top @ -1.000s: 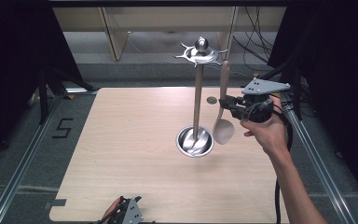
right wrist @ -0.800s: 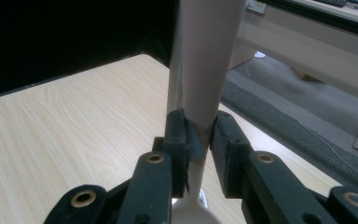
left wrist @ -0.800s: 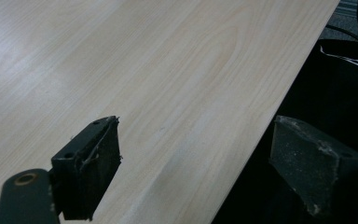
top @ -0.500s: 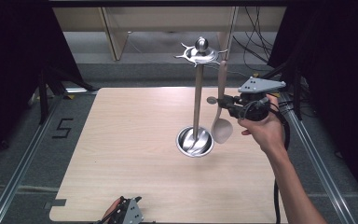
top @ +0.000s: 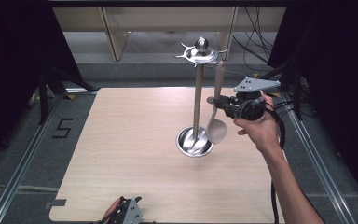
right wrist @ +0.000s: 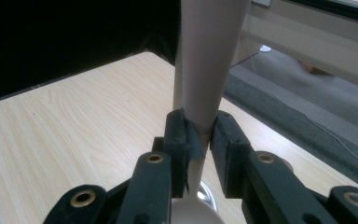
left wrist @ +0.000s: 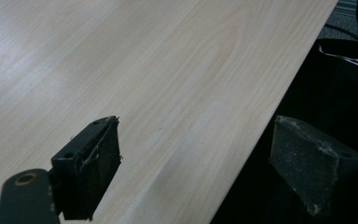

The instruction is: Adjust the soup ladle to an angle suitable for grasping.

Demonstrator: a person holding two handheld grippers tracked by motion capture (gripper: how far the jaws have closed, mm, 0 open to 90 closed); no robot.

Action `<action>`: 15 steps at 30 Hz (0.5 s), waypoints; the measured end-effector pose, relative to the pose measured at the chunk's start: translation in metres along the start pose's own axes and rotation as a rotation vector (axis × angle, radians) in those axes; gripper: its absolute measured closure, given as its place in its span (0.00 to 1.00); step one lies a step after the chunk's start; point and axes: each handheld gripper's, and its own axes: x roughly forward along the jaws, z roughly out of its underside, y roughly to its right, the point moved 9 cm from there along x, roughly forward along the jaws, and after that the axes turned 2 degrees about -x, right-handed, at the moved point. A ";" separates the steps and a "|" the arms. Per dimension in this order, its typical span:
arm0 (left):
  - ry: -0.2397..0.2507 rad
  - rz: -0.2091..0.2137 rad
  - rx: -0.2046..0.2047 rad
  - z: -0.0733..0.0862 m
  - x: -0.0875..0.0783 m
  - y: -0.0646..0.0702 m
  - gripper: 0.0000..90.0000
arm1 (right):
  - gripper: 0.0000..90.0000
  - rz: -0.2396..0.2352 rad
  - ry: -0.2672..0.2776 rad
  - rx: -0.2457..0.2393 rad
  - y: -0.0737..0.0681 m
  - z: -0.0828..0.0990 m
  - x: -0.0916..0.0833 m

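A metal utensil stand (top: 197,93) rises from a round steel base (top: 190,142) on the wooden table (top: 121,140), with hooks around its top (top: 200,52). A beige spoon (top: 216,116) hangs upright beside the pole, bowl down, its handle tip up near a hook. My right gripper (top: 216,101) is shut on the spoon's handle; in the right gripper view the pads (right wrist: 181,140) clamp the beige handle (right wrist: 207,65). My left gripper (top: 126,213) rests at the table's front edge. In the left gripper view it is open (left wrist: 205,163), with nothing between its fingers.
Behind the table stand wooden shelf legs (top: 114,37) and loose cables (top: 256,51). Metal rails (top: 23,158) run along both sides of the table. A "5" mark (top: 61,128) lies on the floor at left.
The right gripper has moved the spoon slightly left, closer to the stand's pole. The left gripper has stayed put.
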 end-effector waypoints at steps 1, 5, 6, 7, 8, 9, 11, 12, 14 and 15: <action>-0.006 -0.003 0.005 0.000 0.000 -0.001 0.17 | 0.86 -0.005 0.003 0.005 -0.001 0.000 0.000; -0.006 -0.001 0.004 0.000 0.001 0.000 0.17 | 0.85 0.007 0.013 0.001 -0.001 -0.001 0.002; -0.006 -0.008 0.011 0.000 0.000 -0.001 0.17 | 0.85 0.004 0.005 -0.010 -0.001 -0.001 0.001; -0.007 -0.007 0.011 0.000 0.000 -0.001 0.17 | 0.85 0.002 0.007 -0.010 -0.001 -0.001 0.000; -0.007 -0.007 0.011 0.000 0.000 -0.001 0.17 | 0.85 0.002 0.007 -0.010 -0.001 -0.001 0.000; -0.006 -0.001 0.005 0.001 0.001 0.000 0.17 | 0.85 0.002 0.026 0.012 -0.002 -0.002 0.001; -0.005 -0.001 0.004 0.000 0.000 0.000 0.17 | 0.84 -0.001 0.028 0.001 0.000 -0.002 -0.001; -0.006 -0.001 0.004 0.000 0.000 0.000 0.17 | 0.82 -0.006 0.032 0.005 0.000 -0.003 -0.001; -0.004 -0.007 0.005 0.000 0.001 -0.001 0.17 | 0.81 -0.005 0.040 0.021 -0.001 -0.003 -0.002; -0.004 -0.008 0.005 0.000 0.001 -0.001 0.17 | 0.80 -0.004 0.053 0.024 -0.001 -0.005 -0.004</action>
